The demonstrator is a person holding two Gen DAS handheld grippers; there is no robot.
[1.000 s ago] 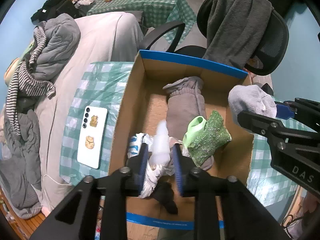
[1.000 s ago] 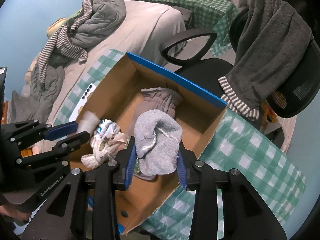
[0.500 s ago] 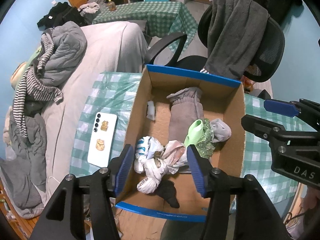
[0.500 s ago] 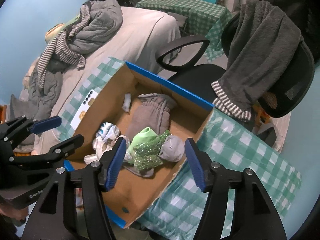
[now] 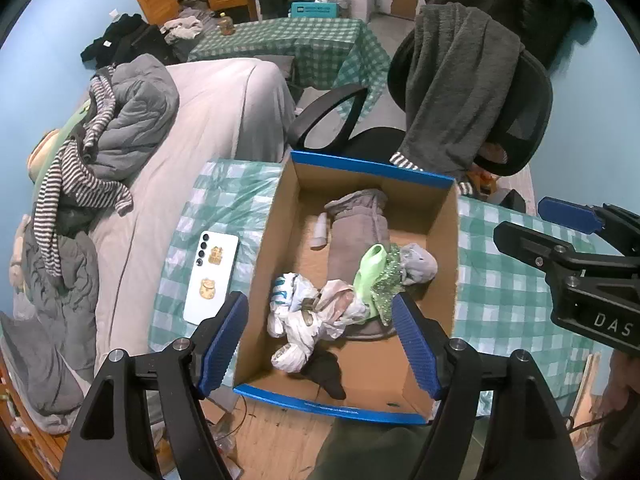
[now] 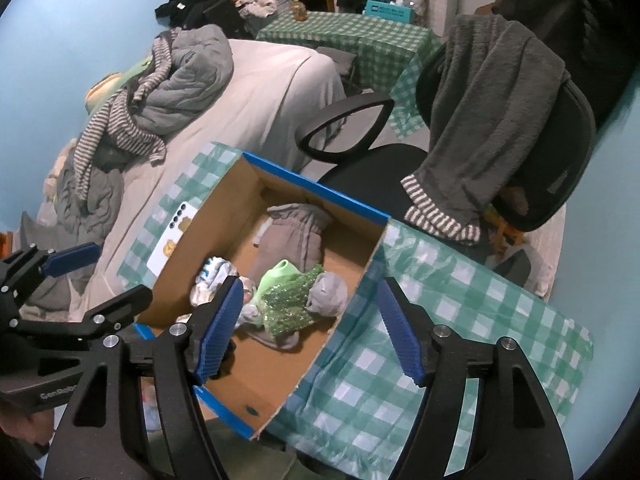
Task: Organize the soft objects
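Observation:
A cardboard box with blue rims [image 5: 264, 264] [image 6: 344, 316] stands on the green checked table. In it lie a long grey garment [image 5: 356, 228] [image 6: 292, 236], a small white roll [image 5: 320, 232], a white patterned bundle [image 5: 304, 308] [image 6: 212, 276], a light green cloth with a glittery green piece [image 5: 380, 276] [image 6: 292, 292], a grey sock [image 5: 418, 264] [image 6: 328, 294] and a dark sock [image 5: 326, 372]. My left gripper [image 5: 320, 344] is open and empty above the box's near end. My right gripper [image 6: 308, 328] is open and empty above the box's right side.
A white phone [image 5: 210, 276] lies on the table left of the box. An office chair [image 5: 460, 92] draped with a grey towel stands behind the box. A bed [image 5: 208, 120] piled with clothes is at the left. A second checked table [image 5: 304, 44] stands far back.
Both grippers opened and pulled back above the box. The left one let go of the white roll and the right one let go of the grey sock; both now lie in the box.

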